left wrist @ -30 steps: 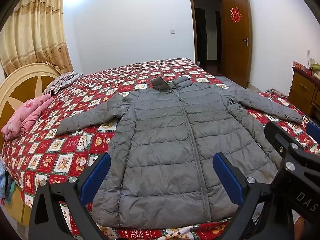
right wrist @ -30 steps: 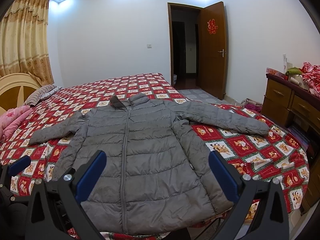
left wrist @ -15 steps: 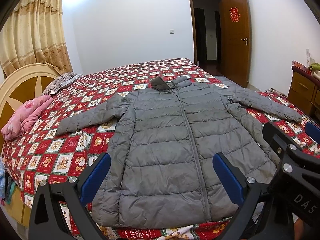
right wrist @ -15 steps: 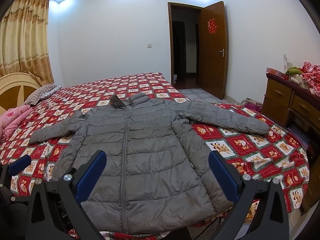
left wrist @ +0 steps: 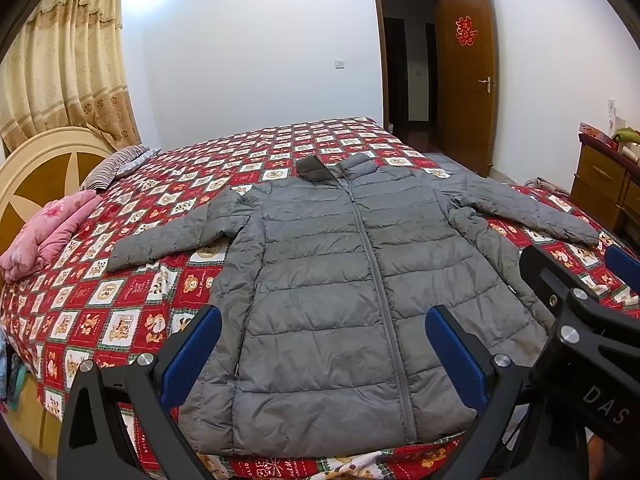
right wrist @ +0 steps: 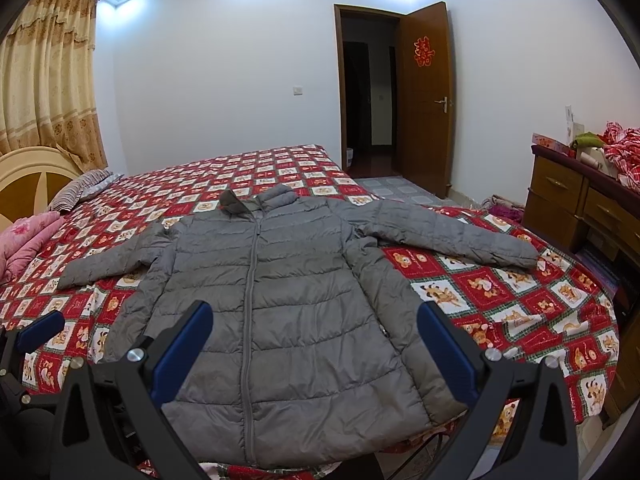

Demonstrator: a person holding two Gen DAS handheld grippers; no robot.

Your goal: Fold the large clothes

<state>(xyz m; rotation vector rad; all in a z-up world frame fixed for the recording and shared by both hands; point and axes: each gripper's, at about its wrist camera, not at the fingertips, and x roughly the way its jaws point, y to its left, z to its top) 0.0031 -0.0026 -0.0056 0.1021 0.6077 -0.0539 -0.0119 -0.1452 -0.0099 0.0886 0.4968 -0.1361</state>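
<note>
Both the left gripper (left wrist: 322, 354) and right gripper (right wrist: 314, 350) hung spread wide and empty above the near hem of the grey jacket (left wrist: 344, 292), lying flat on the bed (left wrist: 120, 312), so pinching each cuff deep looked wisest.

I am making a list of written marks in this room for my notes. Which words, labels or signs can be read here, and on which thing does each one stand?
"DAS": white letters on the black body of the right gripper, cut off by the picture edge.
"囍": red paper sign on the open wooden door.
Bedspread squares: small lettering, too blurred to read.
Jacket: no label visible.
</note>
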